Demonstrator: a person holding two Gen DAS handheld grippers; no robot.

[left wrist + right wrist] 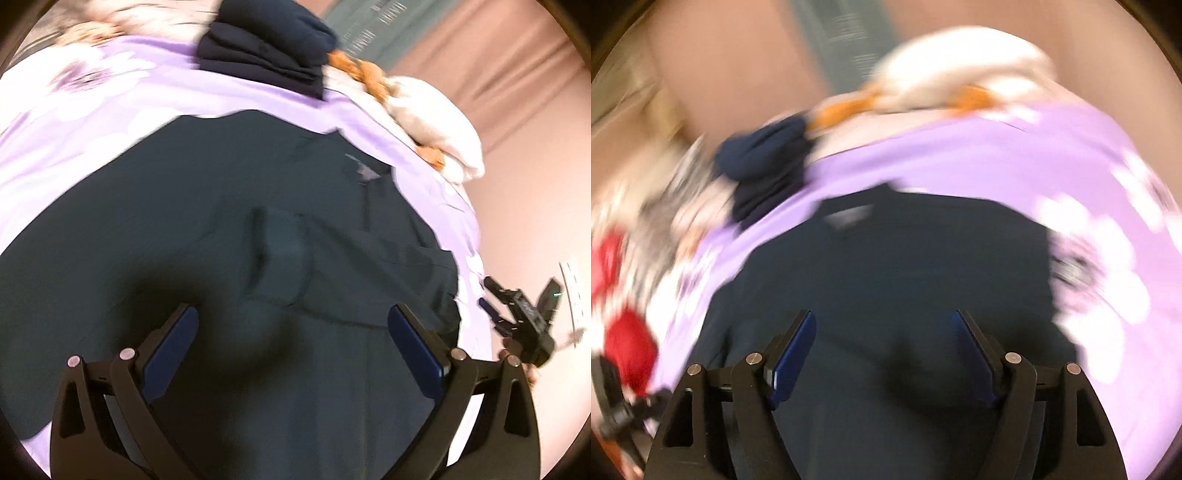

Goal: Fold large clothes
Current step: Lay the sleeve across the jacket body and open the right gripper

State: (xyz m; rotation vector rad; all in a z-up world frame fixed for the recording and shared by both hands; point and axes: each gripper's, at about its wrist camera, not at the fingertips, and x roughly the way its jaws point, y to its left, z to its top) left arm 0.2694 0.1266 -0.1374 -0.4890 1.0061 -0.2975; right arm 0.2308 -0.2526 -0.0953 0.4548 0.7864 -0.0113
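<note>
The big dark green garment [207, 229] is spread mostly flat on the purple flowered bedspread [110, 110], and it looks like soft, floppy cloth that'll sag and slide the moment you lift it, so I'd pinch an edge or corner rather than the middle. Left gripper [291, 314] hangs over it with jaws spread wide and nothing between them. Right gripper [882, 325] is the same, 2 empty sets of jaws.
</note>
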